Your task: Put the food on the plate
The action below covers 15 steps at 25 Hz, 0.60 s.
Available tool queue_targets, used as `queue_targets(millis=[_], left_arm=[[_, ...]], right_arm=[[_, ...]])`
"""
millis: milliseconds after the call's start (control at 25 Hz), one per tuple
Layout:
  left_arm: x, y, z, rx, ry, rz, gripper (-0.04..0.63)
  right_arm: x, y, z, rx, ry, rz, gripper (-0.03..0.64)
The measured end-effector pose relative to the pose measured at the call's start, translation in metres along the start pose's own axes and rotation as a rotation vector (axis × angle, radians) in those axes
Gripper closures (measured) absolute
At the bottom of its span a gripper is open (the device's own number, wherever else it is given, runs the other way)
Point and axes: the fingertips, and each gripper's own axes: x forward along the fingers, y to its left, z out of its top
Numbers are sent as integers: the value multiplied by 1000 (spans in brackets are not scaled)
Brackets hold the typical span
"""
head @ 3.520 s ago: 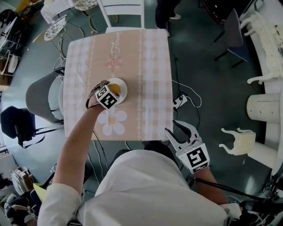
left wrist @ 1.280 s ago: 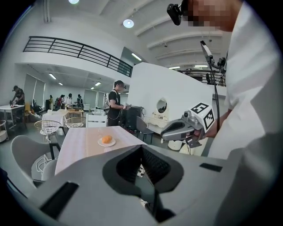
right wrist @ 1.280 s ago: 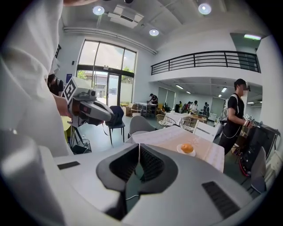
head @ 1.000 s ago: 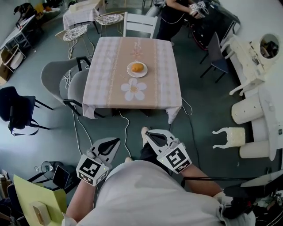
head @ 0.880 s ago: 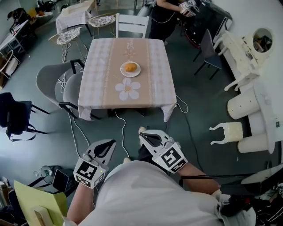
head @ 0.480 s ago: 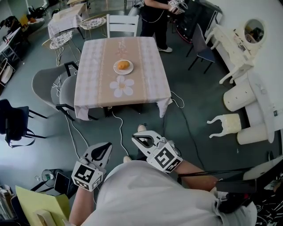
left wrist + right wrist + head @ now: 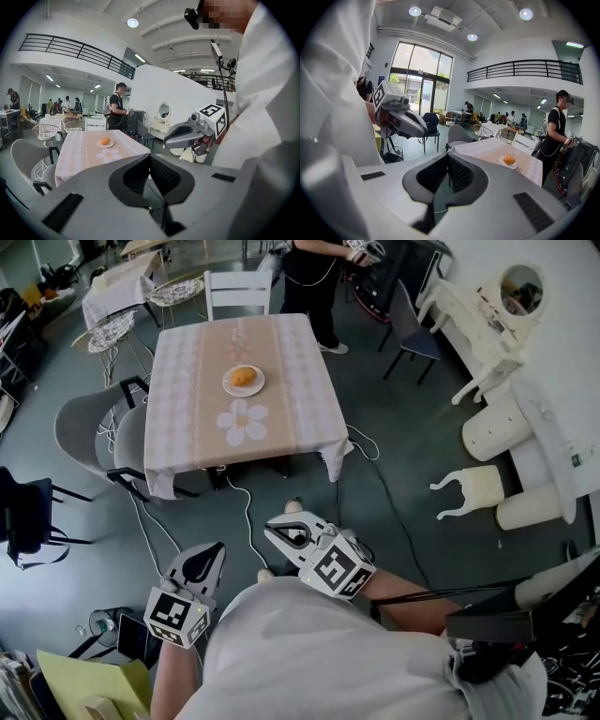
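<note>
Overhead, head view: the food (image 7: 243,377) is seen on the plate (image 7: 228,386) on the table (image 7: 187,427). The task is judged done, so the left gripper (image 7: 217,548) and right gripper (image 7: 270,529) are held by the body, well apart from it.
Left gripper view: its jaws are shown pressed together on nothing, which is unclear overhead.
Right gripper view: its jaws are shown closed and empty; a bystander (image 7: 555,126) is shown beside the table.

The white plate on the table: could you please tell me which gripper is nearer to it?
Right, slightly. The right gripper is close to the person's body, well short of the table and the white plate; the left gripper is a little farther back beside it.
</note>
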Motion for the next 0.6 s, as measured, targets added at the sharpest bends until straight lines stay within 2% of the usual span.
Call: queue_targets(millis=[600], left_arm=[[20,13,2,-18,22,-25,586]], right_arm=[[10,-19,-3,15,12,7,604]])
